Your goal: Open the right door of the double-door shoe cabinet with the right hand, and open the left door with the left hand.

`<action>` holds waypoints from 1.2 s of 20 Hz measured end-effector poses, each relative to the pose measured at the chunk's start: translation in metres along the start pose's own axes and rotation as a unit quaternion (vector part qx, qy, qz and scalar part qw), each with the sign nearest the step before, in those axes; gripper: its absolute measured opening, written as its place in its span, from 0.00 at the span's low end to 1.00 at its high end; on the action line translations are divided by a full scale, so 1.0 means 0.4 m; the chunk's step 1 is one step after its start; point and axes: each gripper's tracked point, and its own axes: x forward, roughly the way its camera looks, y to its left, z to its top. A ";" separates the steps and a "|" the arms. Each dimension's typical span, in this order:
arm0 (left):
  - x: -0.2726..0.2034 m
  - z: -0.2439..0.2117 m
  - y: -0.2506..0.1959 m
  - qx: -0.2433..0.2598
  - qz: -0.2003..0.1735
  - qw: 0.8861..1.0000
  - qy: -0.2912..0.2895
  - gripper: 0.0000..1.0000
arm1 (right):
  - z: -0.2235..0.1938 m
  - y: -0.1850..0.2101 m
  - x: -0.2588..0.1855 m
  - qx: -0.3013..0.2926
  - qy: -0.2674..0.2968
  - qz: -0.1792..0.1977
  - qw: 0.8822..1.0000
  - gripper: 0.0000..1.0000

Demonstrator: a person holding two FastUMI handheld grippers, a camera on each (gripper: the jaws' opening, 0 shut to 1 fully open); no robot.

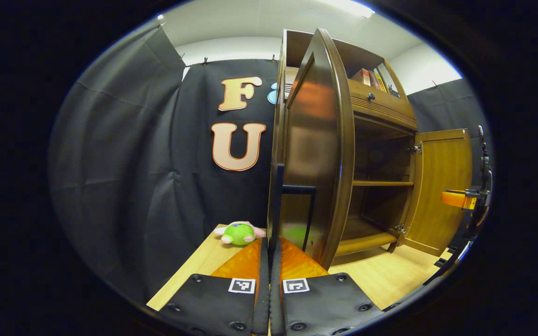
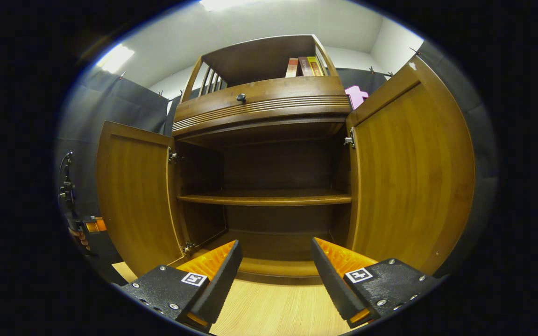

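Observation:
The brown wooden shoe cabinet (image 2: pixel 259 100) stands with both doors swung out. In the right gripper view the left door (image 2: pixel 133 200) and the right door (image 2: pixel 409 177) flank the bare inner shelf (image 2: pixel 264 199). My right gripper (image 2: pixel 276 245) is open, low in front of the cabinet's interior, with nothing between its fingers. In the left gripper view the left door (image 1: pixel 315 154) is seen almost edge-on. My left gripper (image 1: pixel 269 240) is shut on the lower end of that door's black bar handle (image 1: pixel 276 205). The right door (image 1: pixel 437 186) hangs open beyond, with the right gripper (image 1: pixel 465 199) beside it.
A green and pink plush toy (image 1: pixel 238 233) lies on the light wooden surface (image 1: pixel 194 270) left of the cabinet. Books (image 2: pixel 304 66) stand on the top shelf above a drawer with a round knob (image 2: pixel 241 97). Black cloth walls enclose the booth.

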 end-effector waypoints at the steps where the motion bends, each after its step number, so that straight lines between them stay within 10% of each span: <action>1: 0.003 0.001 0.005 -0.002 -0.003 1.000 0.000 0.08 | -0.003 0.006 0.005 0.000 0.001 0.001 1.000 0.92; 11: 0.008 0.007 0.074 -0.039 -0.041 0.998 -0.011 0.08 | 0.003 0.034 0.025 0.003 0.000 -0.003 1.000 0.92; 24: -0.199 0.088 0.018 -0.003 0.029 0.999 -0.042 0.07 | 0.035 -0.055 -0.043 0.016 -0.022 -0.033 0.999 1.00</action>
